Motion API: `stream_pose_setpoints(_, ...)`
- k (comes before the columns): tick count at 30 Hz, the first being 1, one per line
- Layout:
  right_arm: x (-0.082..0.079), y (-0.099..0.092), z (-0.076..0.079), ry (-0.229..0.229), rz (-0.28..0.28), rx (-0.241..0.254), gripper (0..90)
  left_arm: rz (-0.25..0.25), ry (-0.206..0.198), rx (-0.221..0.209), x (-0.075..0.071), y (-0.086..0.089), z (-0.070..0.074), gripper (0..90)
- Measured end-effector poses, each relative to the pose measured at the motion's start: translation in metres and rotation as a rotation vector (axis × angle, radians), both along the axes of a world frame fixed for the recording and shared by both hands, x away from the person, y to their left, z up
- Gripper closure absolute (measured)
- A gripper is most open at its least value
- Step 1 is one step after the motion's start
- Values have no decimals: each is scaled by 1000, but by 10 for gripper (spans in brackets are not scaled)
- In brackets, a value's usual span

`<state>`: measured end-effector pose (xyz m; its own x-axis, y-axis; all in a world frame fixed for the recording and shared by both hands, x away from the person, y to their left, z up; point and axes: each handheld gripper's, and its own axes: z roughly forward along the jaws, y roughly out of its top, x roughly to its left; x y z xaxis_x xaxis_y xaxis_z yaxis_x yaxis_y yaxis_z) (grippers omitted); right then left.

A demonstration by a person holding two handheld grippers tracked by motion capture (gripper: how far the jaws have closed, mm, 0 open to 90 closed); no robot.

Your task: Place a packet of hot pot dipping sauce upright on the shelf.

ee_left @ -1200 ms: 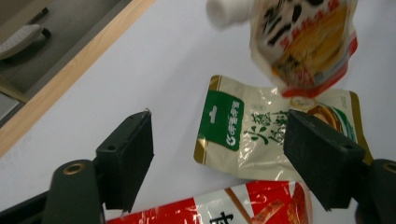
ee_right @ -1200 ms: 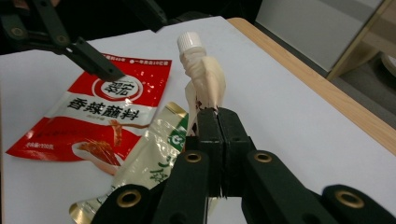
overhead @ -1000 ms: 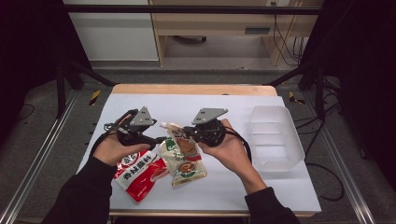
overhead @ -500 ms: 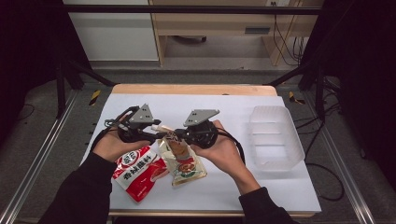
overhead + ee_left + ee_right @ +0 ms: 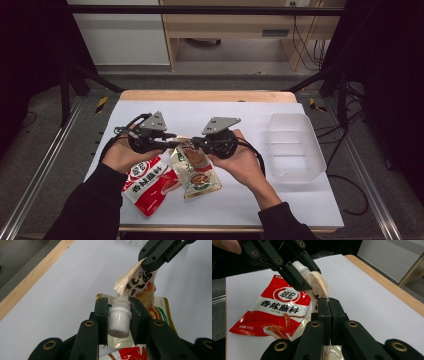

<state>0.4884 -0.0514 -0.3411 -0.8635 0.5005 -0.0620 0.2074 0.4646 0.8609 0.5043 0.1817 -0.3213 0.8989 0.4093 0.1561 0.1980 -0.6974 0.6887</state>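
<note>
Two tongs work one sauce pouch (image 5: pixel 194 167) above the bench (image 5: pixel 260 120): one on its cap, one on its upper edge.

The left tongs (image 5: pixel 117 315) have just been closing, and in the left gripper view their jaws now stand on either side of the pouch's white ribbed cap (image 5: pixel 119 320), pressing on it. The right tongs (image 5: pixel 328 305) are pinched tight on the pouch's beige upper edge just beside the spout, jaws nearly together with the film between them. In the high view the pouch sits near the middle of the bench, its top lifted between the two hands and its lower end lying on the white surface. A red packet (image 5: pixel 149 182) lies just left of it, partly under it. A clear tub (image 5: pixel 295 150) stands well apart at the right.
</note>
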Motion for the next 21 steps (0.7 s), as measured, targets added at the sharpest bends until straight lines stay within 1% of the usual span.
stream_pose_setpoints(1, 0, 0, 0, 0, 0, 0, 896, 0, 0, 0, 0, 0, 0, 723)
stream_pose_setpoints(5, -2, -4, 2, -9, -18, -7, 892, -11, 2, 43, 0, -8, 10, 727)
stream_pose_setpoints(7, -3, -6, 4, -17, -19, -28, 889, -24, -1, 76, -1, -14, 15, 729)
stream_pose_setpoints(8, -4, -8, 5, -20, -26, -48, 886, -28, 1, 80, -2, -19, 17, 732)
stream_pose_setpoints(9, -4, -8, 5, -20, -26, -48, 886, -28, 1, 80, -2, -19, 17, 733)
stream_pose_setpoints(10, -5, -10, 6, -19, -27, -62, 883, -40, 0, 95, -2, -21, 20, 734)
stream_pose_setpoints(11, -5, -10, 6, -19, -27, -62, 883, -40, 0, 95, -2, -21, 20, 734)
stream_pose_setpoints(13, -5, -12, 8, -22, -23, -94, 875, -42, 5, 96, -3, -25, 22, 736)
stream_pose_setpoints(14, -5, -12, 8, -25, -22, -106, 870, -51, 0, 107, -3, -26, 24, 736)
stream_pose_setpoints(15, -5, -12, 8, -25, -22, -106, 870, -51, 0, 107, -3, -26, 24, 737)
stream_pose_setpoints(16, -5, -12, 10, -27, -18, -129, 852, -58, 4, 110, -3, -28, 25, 738)
stream_pose_setpoints(17, -5, -12, 10, -27, -18, -129, 852, -58, 4, 110, -3, -28, 25, 738)
stream_pose_setpoints(18, -3, -12, 12, -26, -10, -165, 820, -64, 1, 117, -4, -29, 24, 738)
stream_pose_setpoints(19, -3, -12, 12, -26, -10, -165, 820, -64, 1, 117, -4, -29, 24, 739)
stream_pose_setpoints(20, -1, -12, 14, -31, -5, -214, 757, -64, -1, 131, -4, -30, 24, 739)
stream_pose_setpoints(21, -1, -12, 14, -31, -5, -214, 757, -64, -1, 131, -4, -30, 24, 740)
